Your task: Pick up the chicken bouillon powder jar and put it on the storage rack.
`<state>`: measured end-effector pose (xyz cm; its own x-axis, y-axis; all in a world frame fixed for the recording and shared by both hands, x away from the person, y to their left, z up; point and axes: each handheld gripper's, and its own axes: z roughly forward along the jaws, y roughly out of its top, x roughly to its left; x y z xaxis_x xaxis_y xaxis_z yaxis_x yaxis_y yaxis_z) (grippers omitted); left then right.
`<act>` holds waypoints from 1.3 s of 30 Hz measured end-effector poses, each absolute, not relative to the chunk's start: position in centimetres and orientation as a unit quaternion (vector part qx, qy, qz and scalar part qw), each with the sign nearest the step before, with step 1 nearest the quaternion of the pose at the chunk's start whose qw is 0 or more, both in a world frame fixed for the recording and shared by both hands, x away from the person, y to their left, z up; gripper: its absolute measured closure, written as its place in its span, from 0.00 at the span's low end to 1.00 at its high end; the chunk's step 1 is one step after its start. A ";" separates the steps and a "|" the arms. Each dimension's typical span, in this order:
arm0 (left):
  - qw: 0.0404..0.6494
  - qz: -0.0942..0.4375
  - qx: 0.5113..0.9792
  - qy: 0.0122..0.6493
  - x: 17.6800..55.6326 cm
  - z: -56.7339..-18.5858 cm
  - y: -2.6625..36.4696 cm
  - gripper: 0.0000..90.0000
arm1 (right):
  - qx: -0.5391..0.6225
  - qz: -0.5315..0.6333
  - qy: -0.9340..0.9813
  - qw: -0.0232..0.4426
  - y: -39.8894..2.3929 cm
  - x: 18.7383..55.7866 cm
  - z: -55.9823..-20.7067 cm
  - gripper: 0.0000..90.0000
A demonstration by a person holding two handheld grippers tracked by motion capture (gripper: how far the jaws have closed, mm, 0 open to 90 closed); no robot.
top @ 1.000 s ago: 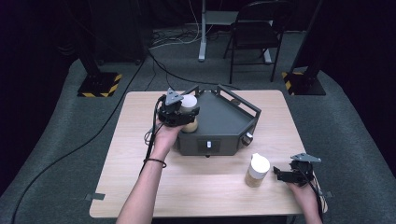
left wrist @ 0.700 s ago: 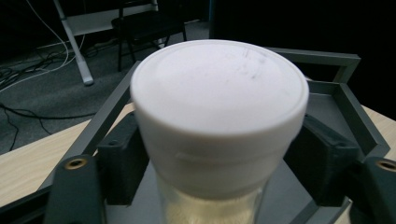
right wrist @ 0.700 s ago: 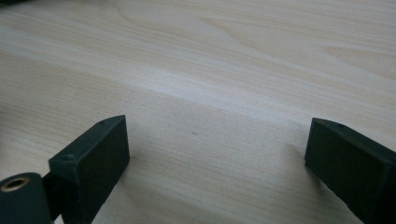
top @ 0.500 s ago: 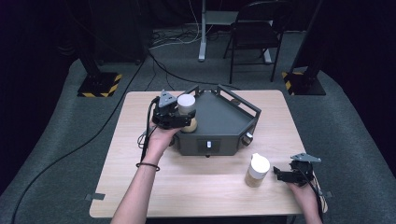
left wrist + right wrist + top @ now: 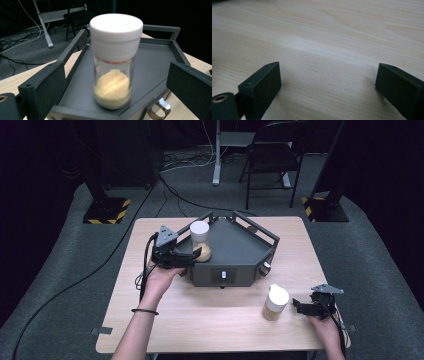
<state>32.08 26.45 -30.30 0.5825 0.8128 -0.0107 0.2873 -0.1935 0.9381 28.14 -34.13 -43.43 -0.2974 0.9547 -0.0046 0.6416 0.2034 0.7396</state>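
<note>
Left gripper (image 5: 192, 261) is sitting at the near-left edge of the dark tray (image 5: 240, 251), jaws spread wide and gripping nothing; in the left gripper view the jar on the tray (image 5: 113, 61) is standing between them with clear air on both sides. Right gripper (image 5: 300, 306) is hovering low over the near-right of the surface (image 5: 200, 315), jaws also wide apart, empty, pointing toward the second jar (image 5: 275, 302) just to its left, apart from it.

Tray is sitting centre-far on the surface, open-topped with a rail frame. The jar on the tray is upright at its left corner, close to the rail.

Handling, my read: clear glass or hard plastic body, rigid, smooth, probably slippery under the pads. Roughly a third full of pale granules, so it's looking light and a bit top-heavy with that wide white cap (image 5: 116, 30). Tipping is the risk more than crushing. I'd be taking it on the straight body just under the cap, jaws square to the wall; the cap is wider than the body and may be loose.

Versus a second ago: left gripper was up against the jar at the tray corner; now it is backed off to the left and nearer, jar left standing. Right gripper and second jar are looking unchanged.
</note>
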 end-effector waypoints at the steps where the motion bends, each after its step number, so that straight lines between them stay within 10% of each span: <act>1: 0.508 0.258 0.730 0.378 31.9 -30.4 26.6 0.02 | 0.541 0.324 0.737 0.241 -34.1 28.1 -43.4 0.06; 39: 0.479 0.276 0.707 0.441 23.8 -41.1 34.3 0.00 | 0.542 0.325 0.737 0.241 -34.1 28.1 -43.4 0.06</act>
<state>23.76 34.26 -41.09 0.4594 0.8877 -0.0319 0.3596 -0.1530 0.9205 28.10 -34.10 -43.43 -0.2959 0.9552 -0.0038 0.6419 0.2018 0.7398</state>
